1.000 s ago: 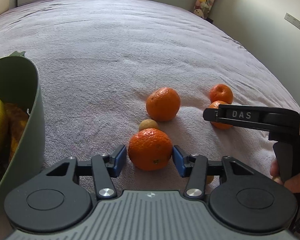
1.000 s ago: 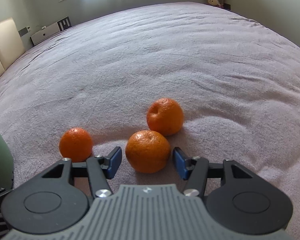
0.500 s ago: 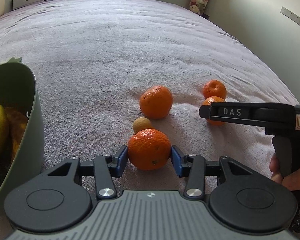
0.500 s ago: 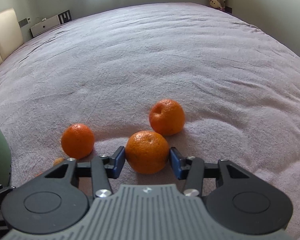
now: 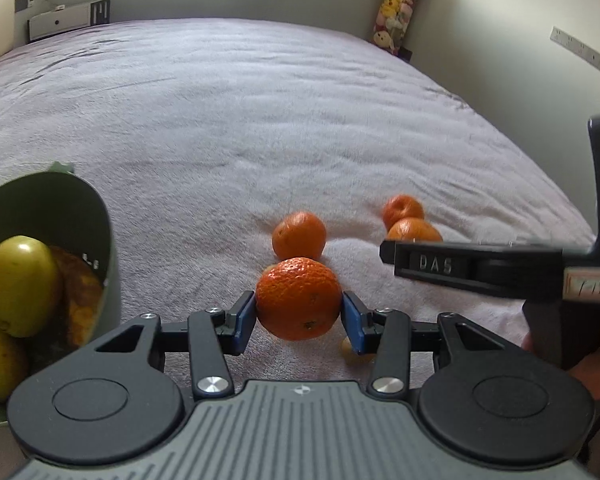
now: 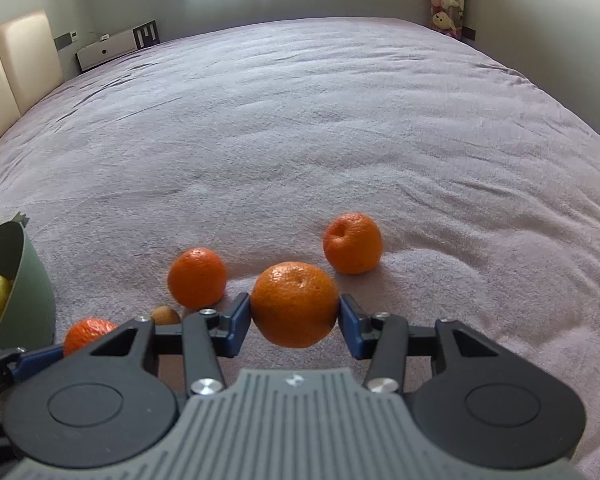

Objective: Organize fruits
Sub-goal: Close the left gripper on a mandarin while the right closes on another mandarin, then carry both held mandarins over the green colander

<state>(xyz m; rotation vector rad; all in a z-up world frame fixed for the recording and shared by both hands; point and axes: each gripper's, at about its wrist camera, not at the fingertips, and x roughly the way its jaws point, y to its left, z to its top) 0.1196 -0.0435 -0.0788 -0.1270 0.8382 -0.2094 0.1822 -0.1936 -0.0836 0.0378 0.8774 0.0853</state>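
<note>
Left wrist view: the left hand-held gripper [image 5: 299, 317] clamps an orange [image 5: 299, 298] between its blue pads, above the bed [image 5: 260, 120]. At left, a green bowl [image 5: 110, 248] holds yellow-green apples [image 5: 20, 284] and something orange.

Right wrist view: the right hand-held gripper [image 6: 294, 321] pinches a second orange [image 6: 294, 304]. Two more oranges [image 6: 197, 277] lie on the bed; the bowl [image 6: 32, 280] stands far left.

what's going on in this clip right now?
A person is sorting fruit on a bed covered with a mauve blanket, holding a tool in each hand. The left tool is shut on a round orange mandarin; the right tool grips another one. Both fruits look lifted clear of the blanket. Two more mandarins and a small tan fruit lie loose. The green bowl on the left already holds yellow-green apples.
</note>
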